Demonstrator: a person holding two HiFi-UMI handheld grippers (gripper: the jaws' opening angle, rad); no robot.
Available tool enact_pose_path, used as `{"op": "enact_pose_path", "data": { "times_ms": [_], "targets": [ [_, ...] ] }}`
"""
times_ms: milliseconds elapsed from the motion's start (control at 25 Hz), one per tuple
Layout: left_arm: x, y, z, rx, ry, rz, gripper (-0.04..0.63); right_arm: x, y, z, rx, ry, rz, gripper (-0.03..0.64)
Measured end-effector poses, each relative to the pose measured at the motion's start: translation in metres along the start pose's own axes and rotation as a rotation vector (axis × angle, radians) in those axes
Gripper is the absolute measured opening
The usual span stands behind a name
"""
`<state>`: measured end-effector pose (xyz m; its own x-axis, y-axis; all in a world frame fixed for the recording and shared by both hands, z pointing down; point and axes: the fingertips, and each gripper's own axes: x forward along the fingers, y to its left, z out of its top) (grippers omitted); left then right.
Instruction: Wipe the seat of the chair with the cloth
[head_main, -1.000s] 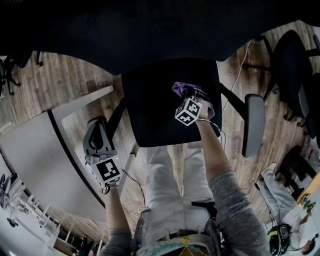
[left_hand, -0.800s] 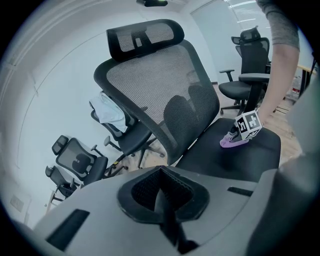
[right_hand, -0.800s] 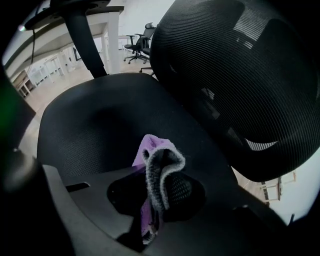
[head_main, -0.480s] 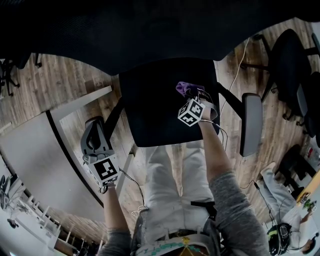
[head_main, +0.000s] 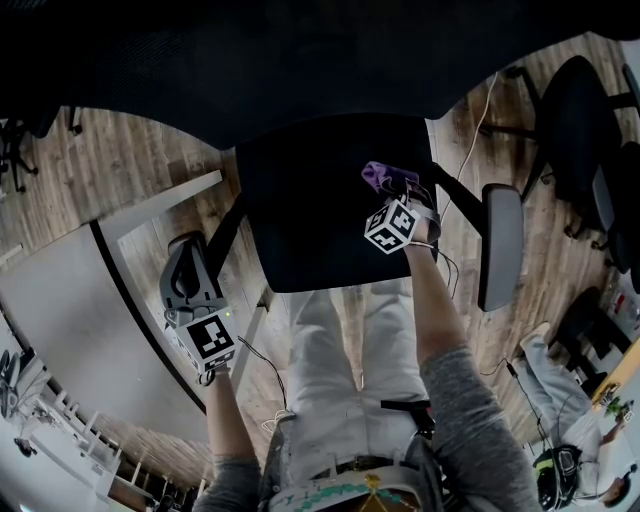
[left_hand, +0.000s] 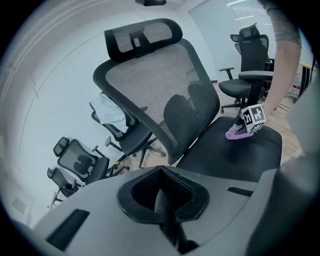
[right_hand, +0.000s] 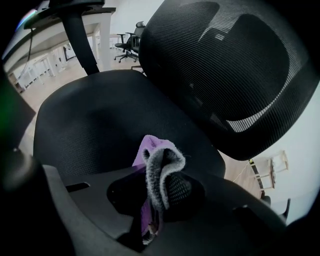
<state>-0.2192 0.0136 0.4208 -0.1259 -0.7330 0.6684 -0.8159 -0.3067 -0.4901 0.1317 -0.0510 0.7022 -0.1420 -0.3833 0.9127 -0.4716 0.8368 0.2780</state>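
Right tongs (right_hand: 155, 200) are clamped tight on the purple cloth (right_hand: 159, 165), which is bunched up and touching the chair seat (head_main: 310, 210) on its right side. Left tongs (left_hand: 165, 212) are closed on nothing, off to the seat's left.

In the head view, the right hand-held gripper (head_main: 398, 195) covers the near part of the cloth (head_main: 376, 175), and its jaws cannot be seen there. The backrest (head_main: 300, 60) runs off the top edge. In the right gripper view, the cloth's (right_hand: 159, 167) lower end disappears between the pinching jaws, and the gripper's body hides the near part of the seat (right_hand: 100, 115).
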Motion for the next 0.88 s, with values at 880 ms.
{"op": "enact_pose_path", "data": {
  "times_ms": [880],
  "targets": [
    [0.0, -0.001, -0.001, -0.007, 0.001, -0.007, 0.0, -0.021, -0.03, -0.051, 0.053, 0.047, -0.123, 0.052]
  ]
}}
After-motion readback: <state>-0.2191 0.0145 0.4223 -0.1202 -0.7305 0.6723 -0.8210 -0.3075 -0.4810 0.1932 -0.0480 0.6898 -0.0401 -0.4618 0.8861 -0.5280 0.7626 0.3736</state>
